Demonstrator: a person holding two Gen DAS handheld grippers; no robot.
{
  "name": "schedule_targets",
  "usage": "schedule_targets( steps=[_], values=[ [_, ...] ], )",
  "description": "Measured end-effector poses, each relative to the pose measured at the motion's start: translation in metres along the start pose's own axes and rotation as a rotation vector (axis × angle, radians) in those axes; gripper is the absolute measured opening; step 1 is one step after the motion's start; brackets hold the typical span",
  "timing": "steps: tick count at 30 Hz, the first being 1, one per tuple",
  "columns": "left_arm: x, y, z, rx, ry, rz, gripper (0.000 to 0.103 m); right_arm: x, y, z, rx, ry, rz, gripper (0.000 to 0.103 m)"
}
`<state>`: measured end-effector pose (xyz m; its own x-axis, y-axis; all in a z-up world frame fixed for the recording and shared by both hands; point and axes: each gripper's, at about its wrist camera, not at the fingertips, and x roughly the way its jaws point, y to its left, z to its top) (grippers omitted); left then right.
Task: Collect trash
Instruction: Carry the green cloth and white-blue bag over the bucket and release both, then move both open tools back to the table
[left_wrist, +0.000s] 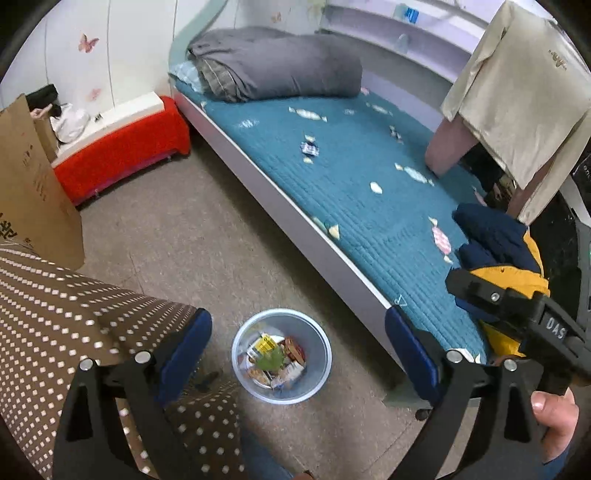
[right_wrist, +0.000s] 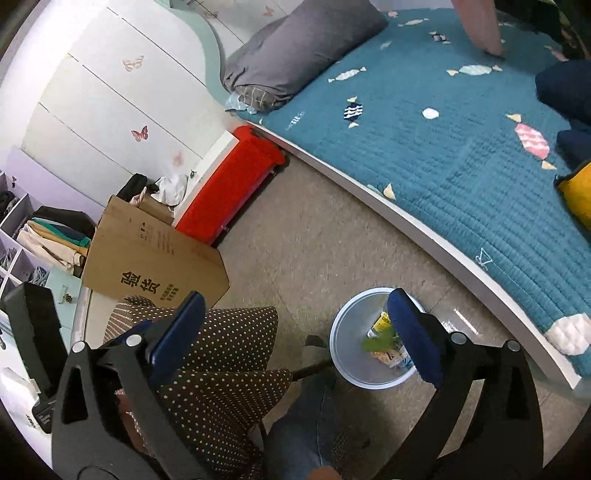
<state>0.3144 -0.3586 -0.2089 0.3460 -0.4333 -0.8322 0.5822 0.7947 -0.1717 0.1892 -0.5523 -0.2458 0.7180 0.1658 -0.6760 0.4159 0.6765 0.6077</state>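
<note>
Left wrist view looks straight down on the bin (left_wrist: 281, 356), standing on the floor beside the bed (left_wrist: 369, 177), between the wide-spread, empty fingers of the left gripper (left_wrist: 297, 354). Inside lies the trash (left_wrist: 275, 360): wrappers and a green scrap, light, crinkly, likely slippery; I'd pinch a loose edge. Right gripper (right_wrist: 295, 334) is equally wide and empty, the bin (right_wrist: 349, 345) partly behind its right finger, just beside a polka-dotted cushion (right_wrist: 221, 354).

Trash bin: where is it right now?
The trash bin stands on the floor beside the bed, low centre in the left wrist view, right of the polka-dot cushion.
</note>
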Motion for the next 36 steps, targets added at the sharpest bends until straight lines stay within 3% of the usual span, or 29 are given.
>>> schedule_targets(
  steps=[13, 27, 30, 36],
  values=[
    [-0.094, 0.011, -0.01, -0.044, -0.177, 0.071, 0.094, -0.042, 0.058, -0.012, -0.096, -0.061, -0.029, 0.097],
    [-0.203, 0.038, -0.047, -0.052, -0.361, 0.123, 0.095, -0.106, 0.158, -0.041, -0.277, -0.185, -0.012, 0.097],
    [-0.226, 0.051, -0.06, -0.064, -0.407, 0.137, 0.097, -0.119, 0.184, -0.054, -0.343, -0.23, -0.018, 0.097],
    [-0.257, 0.077, -0.086, -0.081, -0.463, 0.157, 0.097, -0.136, 0.242, -0.086, -0.559, -0.364, -0.124, 0.097]
  ],
)
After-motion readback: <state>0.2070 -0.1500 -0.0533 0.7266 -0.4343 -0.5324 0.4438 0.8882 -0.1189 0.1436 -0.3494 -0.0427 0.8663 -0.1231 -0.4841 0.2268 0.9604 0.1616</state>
